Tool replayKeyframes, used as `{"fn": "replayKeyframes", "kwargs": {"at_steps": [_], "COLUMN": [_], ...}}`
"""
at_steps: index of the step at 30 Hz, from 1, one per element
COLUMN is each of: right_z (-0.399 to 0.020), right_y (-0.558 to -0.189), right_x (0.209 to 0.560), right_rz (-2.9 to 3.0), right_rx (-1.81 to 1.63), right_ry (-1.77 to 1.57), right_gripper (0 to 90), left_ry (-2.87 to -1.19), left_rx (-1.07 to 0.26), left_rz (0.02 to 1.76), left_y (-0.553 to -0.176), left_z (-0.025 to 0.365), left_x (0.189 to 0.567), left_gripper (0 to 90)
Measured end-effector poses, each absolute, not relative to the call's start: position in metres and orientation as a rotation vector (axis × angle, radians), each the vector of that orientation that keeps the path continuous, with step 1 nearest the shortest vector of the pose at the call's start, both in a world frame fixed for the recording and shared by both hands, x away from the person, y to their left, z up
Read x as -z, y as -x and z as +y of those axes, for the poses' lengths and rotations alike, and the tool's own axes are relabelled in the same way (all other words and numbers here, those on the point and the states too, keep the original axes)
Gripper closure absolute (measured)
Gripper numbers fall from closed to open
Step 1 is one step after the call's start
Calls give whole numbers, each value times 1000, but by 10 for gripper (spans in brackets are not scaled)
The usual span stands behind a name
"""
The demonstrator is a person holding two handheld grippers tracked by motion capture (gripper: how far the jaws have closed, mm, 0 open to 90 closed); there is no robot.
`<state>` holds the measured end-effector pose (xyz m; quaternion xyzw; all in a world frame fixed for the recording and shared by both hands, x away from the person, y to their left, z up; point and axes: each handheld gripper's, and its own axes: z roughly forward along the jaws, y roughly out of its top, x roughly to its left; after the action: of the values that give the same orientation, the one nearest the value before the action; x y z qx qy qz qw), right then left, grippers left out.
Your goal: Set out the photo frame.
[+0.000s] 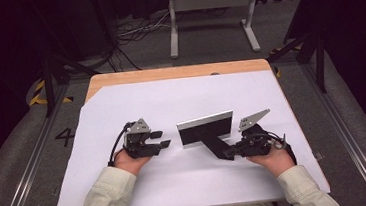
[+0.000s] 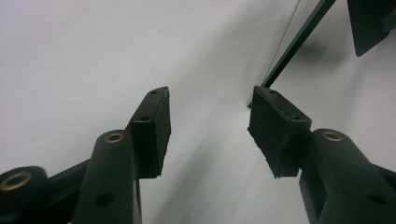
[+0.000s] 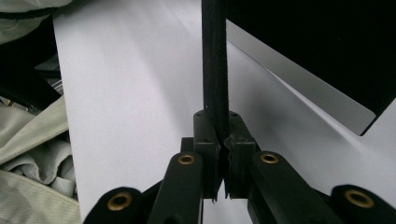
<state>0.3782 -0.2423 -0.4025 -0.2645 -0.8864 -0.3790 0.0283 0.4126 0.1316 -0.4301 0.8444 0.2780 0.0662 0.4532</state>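
1. At the near edge of the surface point(image 1: 129, 198), both forearms come in; white paper point(image 1: 177, 178) covers most of the top.
2. Right gripper point(image 1: 229, 152): fingers point(image 3: 208, 154) closed on the black strut point(image 1: 214, 143) of the photo frame point(image 1: 206, 128), pinching its thin edge.
3. Left gripper point(image 1: 161, 139): fingers point(image 2: 152, 123) apart, nothing between them, just left of the frame.
4. Frame stands mid-surface between the grippers, tilted.
5. Beyond the surface: floor, a grey stand point(image 1: 212, 15).
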Motion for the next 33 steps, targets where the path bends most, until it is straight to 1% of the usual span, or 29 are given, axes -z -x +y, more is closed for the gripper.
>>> {"fn": "replayKeyframes", "kwargs": {"at_steps": [7, 15, 33], "right_z": [-243, -242, -240], "right_y": [-377, -374, -364], "right_x": [406, 407, 410], "right_rz": [-2753, -2790, -2826], "right_rx": [1122, 1092, 1047], "right_ry": [841, 838, 837], "right_gripper": [825, 824, 825], "left_ry": [-2085, -2102, -2109], "left_rx": [-177, -238, -222], "left_rz": [684, 656, 667], "left_y": [-412, -410, -410], "left_z": [131, 129, 129], "left_x": [430, 429, 430], "left_gripper": [484, 522, 519]}}
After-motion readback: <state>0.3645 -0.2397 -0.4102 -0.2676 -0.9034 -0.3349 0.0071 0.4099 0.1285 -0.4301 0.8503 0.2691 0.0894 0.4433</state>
